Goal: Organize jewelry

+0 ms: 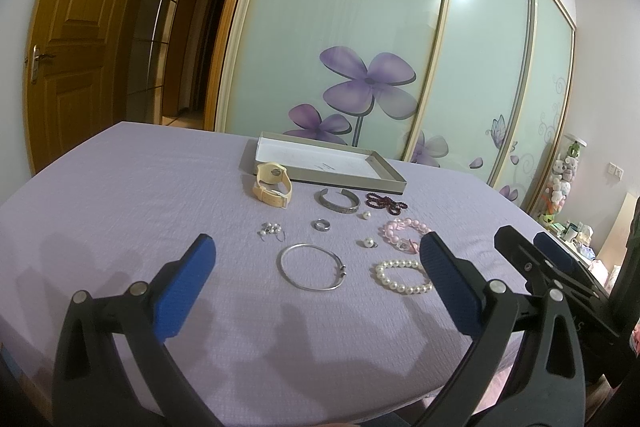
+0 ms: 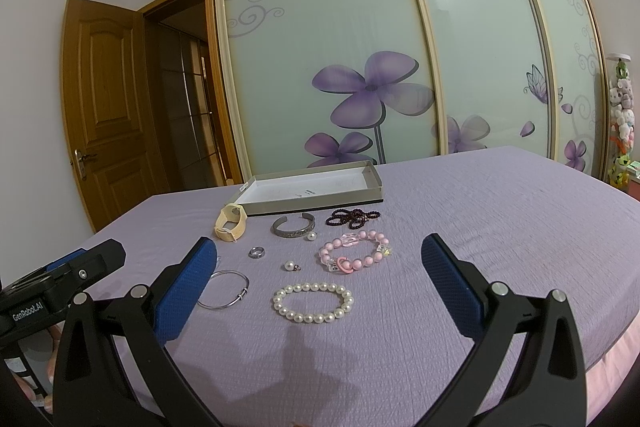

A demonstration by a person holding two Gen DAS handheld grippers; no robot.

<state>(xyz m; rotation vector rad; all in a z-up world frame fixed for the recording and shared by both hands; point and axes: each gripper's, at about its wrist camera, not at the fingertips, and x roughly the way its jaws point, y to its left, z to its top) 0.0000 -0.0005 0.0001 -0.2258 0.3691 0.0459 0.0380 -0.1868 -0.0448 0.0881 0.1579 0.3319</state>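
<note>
Two black plastic grippers with blue, finely dimpled pads are held above the near edge of a bed spread with a lilac, crinkle-textured cover (image 2: pixel 480 211). The left gripper (image 1: pixel 318 251) is seen spread wide with nothing between its pads, and the right gripper (image 2: pixel 320 251) is likewise released and bare. On the side of the left gripper, in the right wrist view, the white lettering "GenRobot.AI" can be read.

Nearest on the cover, one bracelet of round white pearls (image 2: pixel 313 302) and one thin smooth silver wire bangle (image 1: pixel 311 267) are laid side by side, the bangle to the left. Further off, two loose single pearl pieces (image 2: pixel 291 265) (image 2: pixel 311 236), one small silver ring (image 2: pixel 257 251), one bracelet of pink beads with clear chunky links (image 2: pixel 354 251) and a small cluster of pearl earrings (image 1: pixel 270 229) are scattered apart. Beyond these, one engraved grey metal open cuff (image 2: pixel 294 225), one bunched strand of dark red beads (image 2: pixel 352 217) and one cream rubber-strapped watch (image 2: pixel 231 223) are set just in front of one shallow grey cardboard box lid (image 2: pixel 312 205), white inside, with small print too fine to read.
</note>
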